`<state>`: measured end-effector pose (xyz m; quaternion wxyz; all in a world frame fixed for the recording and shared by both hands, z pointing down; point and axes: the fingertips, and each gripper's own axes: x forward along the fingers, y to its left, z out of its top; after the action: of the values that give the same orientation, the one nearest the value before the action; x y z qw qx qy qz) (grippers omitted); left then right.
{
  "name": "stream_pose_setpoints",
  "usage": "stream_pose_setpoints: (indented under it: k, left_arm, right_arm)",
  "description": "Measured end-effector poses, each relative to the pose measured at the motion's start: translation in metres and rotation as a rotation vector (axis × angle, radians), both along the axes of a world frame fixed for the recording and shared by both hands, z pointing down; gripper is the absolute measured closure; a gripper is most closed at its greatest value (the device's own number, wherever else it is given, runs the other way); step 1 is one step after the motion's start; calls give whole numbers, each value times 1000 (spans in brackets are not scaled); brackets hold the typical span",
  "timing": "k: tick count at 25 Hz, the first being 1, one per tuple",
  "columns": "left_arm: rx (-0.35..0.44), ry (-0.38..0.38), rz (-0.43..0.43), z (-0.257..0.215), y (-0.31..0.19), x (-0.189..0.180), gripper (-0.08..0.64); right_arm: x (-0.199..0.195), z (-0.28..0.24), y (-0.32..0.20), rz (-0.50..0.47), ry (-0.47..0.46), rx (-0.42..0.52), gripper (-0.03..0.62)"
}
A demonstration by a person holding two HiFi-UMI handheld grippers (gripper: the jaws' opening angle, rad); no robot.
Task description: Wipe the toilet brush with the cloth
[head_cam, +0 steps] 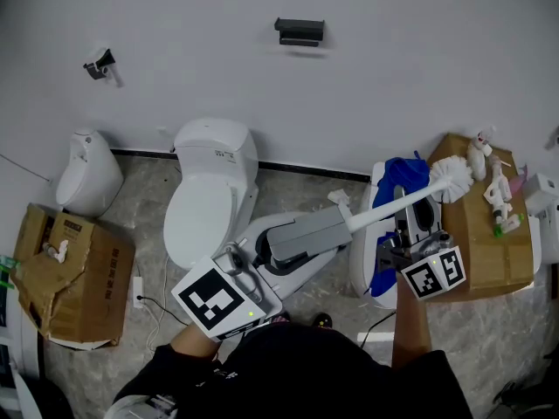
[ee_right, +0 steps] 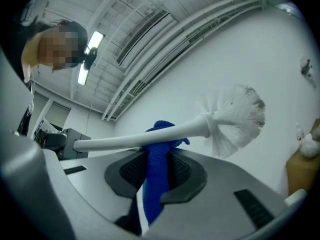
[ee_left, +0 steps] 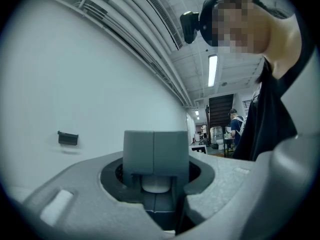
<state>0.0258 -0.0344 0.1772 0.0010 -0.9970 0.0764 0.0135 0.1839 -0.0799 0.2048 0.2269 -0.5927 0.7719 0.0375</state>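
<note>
Head view: looks steeply down on a marbled floor [head_cam: 301,190] at the foot of a white wall [head_cam: 367,94]. Low at centre, the left gripper [head_cam: 339,225], reaching up and to the right, jaws clamped on the handle end of the toilet brush [head_cam: 389,208]. Brush held off the floor, slanting up to the right, bristle head just above the edge of a cardboard box [head_cam: 489,243] with small bottles [head_cam: 498,195] on top. Right gripper [head_cam: 409,221] under the handle, pinching a blue cloth [head_cam: 397,175], cloth bunched against the handle near the bristles and trailing down beside the gripper. Further left, a white toilet [head_cam: 214,190] with the lid down, and a second, torn cardboard box [head_cam: 74,273] well apart from it. Left gripper view: shows the left gripper [ee_left: 155,154] with grey jaw tips drawn in together, the white rounded end of the brush handle gripped just below them; behind, the wall, ceiling lights, and a person in the far background. Right gripper view: shows the right gripper [ee_right: 156,159] closed on a strip of the cloth [ee_right: 154,189], cloth rising from between the jaws and wrapping over the white handle crossing above them, bristle head [ee_right: 237,116] to the right, clear of the cloth.
</note>
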Motion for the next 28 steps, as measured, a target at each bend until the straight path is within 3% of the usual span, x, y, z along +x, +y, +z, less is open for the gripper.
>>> stream_pose_setpoints:
  k: [17, 28]
  left_arm:
    - [26, -3, 0, 4, 10, -2, 402]
    - [47, 22, -67, -3, -3, -9, 402]
  right_arm:
    - [27, 8, 8, 57, -51, -7, 518]
    - [-3, 26, -2, 12, 27, -78, 520]
